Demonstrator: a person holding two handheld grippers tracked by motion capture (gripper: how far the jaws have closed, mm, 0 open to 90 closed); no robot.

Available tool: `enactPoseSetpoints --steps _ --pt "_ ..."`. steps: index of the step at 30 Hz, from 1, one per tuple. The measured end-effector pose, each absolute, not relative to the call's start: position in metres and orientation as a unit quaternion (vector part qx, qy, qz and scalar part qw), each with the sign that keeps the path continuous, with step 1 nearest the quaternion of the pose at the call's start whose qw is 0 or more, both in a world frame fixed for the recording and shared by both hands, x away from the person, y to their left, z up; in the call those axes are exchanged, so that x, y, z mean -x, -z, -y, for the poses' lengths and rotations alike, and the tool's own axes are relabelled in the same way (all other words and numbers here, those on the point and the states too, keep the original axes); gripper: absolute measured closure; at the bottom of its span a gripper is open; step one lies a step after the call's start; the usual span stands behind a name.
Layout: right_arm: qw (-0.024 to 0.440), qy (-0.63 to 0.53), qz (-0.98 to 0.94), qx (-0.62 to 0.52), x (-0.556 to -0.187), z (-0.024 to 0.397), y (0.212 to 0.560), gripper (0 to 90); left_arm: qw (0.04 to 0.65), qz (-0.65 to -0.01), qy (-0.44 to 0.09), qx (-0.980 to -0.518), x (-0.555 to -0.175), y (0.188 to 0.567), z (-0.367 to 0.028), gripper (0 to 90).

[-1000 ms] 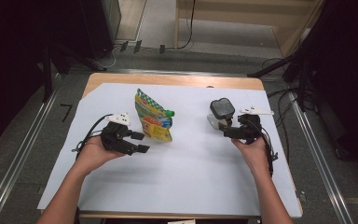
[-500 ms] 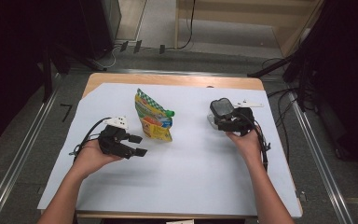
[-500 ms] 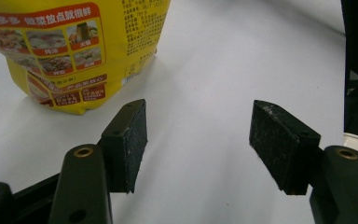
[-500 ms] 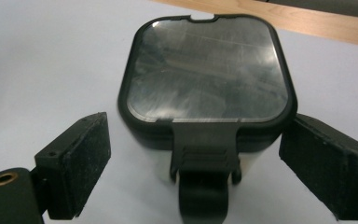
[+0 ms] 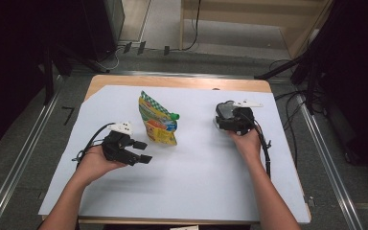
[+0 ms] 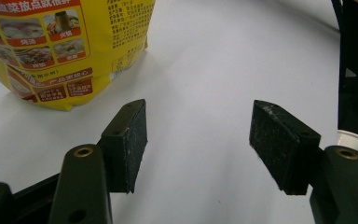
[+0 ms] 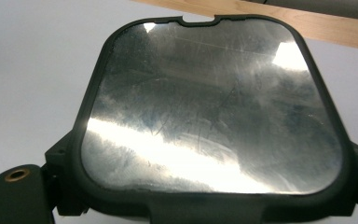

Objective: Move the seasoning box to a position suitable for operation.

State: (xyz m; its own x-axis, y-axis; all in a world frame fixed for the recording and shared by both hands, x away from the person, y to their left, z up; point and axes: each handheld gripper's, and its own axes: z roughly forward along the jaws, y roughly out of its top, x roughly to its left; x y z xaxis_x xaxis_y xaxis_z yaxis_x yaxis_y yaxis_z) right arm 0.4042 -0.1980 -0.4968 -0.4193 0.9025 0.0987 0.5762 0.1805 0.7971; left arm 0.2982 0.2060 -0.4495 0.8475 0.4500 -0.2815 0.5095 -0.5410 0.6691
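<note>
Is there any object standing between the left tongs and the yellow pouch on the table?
Nothing visible does. The left tongs stand open over bare white table, empty between the pads. The yellow pouch stands just ahead and off to one side, apart from the pads, with no object in the gap.

A white sheet [image 5: 196,191] covers the wooden counter [image 5: 172,82], whose far edge shows bare. Grey floor [image 5: 24,158] all around, metal rails [image 5: 19,163] either side. Beyond, black cables [image 5: 191,33], pale wooden furniture [image 5: 249,14], dark shapes [image 5: 96,24] in shadow.
</note>
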Motion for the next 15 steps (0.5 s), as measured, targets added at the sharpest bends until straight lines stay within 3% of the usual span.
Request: enactPoseSetpoints --steps 15 --pt "0.230 -0.390 -0.746 -0.488 -0.4021 0.1934 0.4953 16.4 0.395 -0.274 0.038 -0.876 -0.2975 0.4492 -0.2075 37.4"
